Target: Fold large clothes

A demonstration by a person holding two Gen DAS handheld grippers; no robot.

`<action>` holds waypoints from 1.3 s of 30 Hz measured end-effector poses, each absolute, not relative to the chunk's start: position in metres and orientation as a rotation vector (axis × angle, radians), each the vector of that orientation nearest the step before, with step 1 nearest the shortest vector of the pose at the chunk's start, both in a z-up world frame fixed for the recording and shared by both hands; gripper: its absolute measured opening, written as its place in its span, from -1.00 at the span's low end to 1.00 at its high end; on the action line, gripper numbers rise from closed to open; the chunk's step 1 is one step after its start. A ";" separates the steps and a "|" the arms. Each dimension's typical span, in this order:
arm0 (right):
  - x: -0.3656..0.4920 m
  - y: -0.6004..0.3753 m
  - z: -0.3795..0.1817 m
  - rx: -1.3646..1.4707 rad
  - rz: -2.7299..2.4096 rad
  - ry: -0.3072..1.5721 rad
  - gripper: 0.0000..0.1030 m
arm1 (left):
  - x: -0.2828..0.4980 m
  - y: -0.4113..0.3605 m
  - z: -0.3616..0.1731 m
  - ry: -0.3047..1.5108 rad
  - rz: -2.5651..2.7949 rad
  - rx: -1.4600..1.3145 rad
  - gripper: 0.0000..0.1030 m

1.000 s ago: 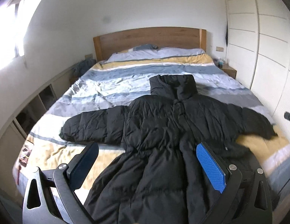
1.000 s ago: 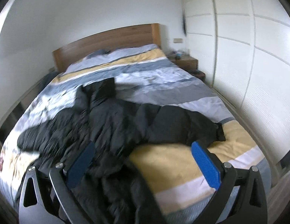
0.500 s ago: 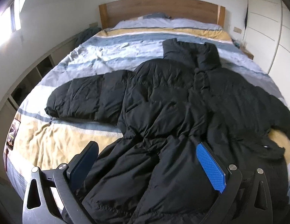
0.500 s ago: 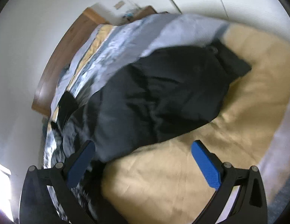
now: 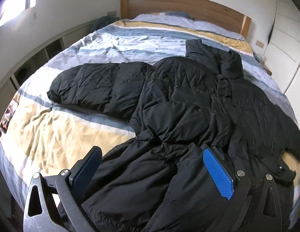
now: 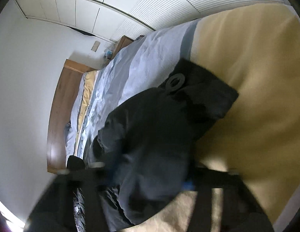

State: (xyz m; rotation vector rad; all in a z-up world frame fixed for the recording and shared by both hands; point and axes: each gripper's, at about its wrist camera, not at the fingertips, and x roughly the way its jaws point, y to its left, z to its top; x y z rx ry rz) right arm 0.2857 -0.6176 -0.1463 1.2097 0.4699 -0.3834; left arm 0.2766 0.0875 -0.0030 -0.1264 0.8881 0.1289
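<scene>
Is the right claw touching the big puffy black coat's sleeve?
Touching. In the right wrist view the right claw has just been closing, and the puffy black coat's sleeve fills the space between its blurred fingers, bunching there.

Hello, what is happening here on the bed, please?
A person with a gripper in each hand is starting to fold a black coat that lies spread on the bed. The left gripper is open over the coat's lower part. The right gripper, blurred, has just been closing, with the coat's sleeve between its fingers. No fold is made yet.
</scene>
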 end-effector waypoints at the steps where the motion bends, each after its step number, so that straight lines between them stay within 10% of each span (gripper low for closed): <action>1: 0.286 -0.617 -0.141 1.196 -0.374 0.457 -0.55 | 0.275 0.089 -0.001 0.886 0.134 -0.133 0.99; 19: 0.385 -0.413 0.061 0.673 0.176 0.480 -0.74 | 0.236 0.125 0.029 0.856 0.041 -0.198 0.99; 39: 0.432 -0.194 -0.057 0.331 0.365 0.945 -0.67 | 0.197 0.182 0.033 0.831 0.094 -0.270 0.99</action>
